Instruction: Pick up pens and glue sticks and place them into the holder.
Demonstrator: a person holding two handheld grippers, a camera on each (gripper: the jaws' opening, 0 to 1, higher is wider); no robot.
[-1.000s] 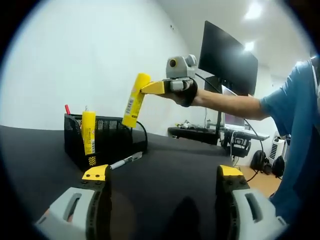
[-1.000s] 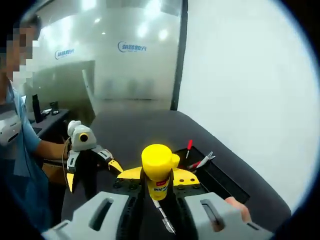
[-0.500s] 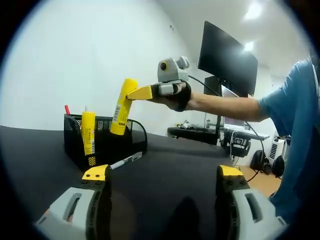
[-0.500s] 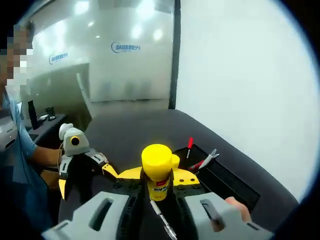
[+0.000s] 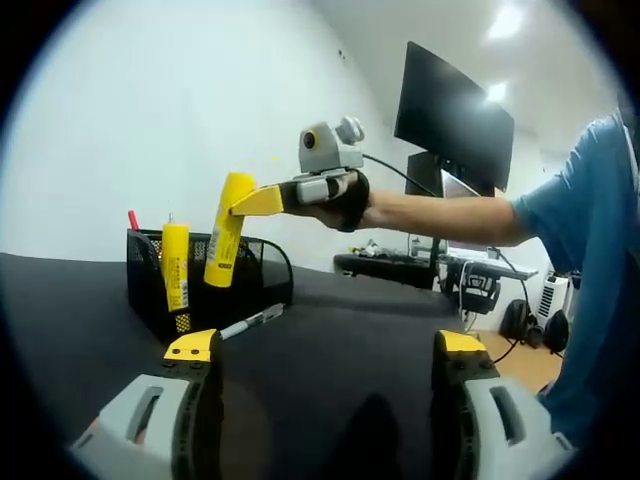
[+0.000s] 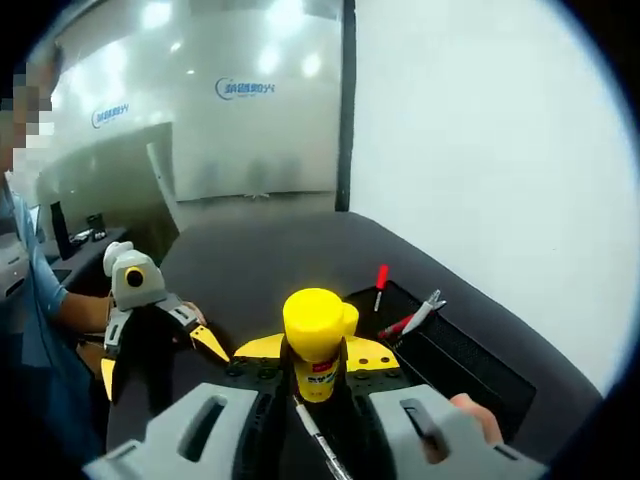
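Right gripper (image 5: 262, 200) clenching one glue stick (image 5: 222, 243), left gripper (image 5: 325, 350) released, second stick (image 5: 176, 265) in holder (image 5: 250, 280)

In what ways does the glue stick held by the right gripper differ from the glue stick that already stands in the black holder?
The held glue stick hangs above the black mesh holder, clamped by the right gripper; the other glue stick is inside the holder, with no gripper on it. The held one leans; the other stands nearly upright. Both are yellow with a label.

wall logo (image 6: 243, 88) | blurred, unreadable (glue stick (image 6: 316, 345) label too)
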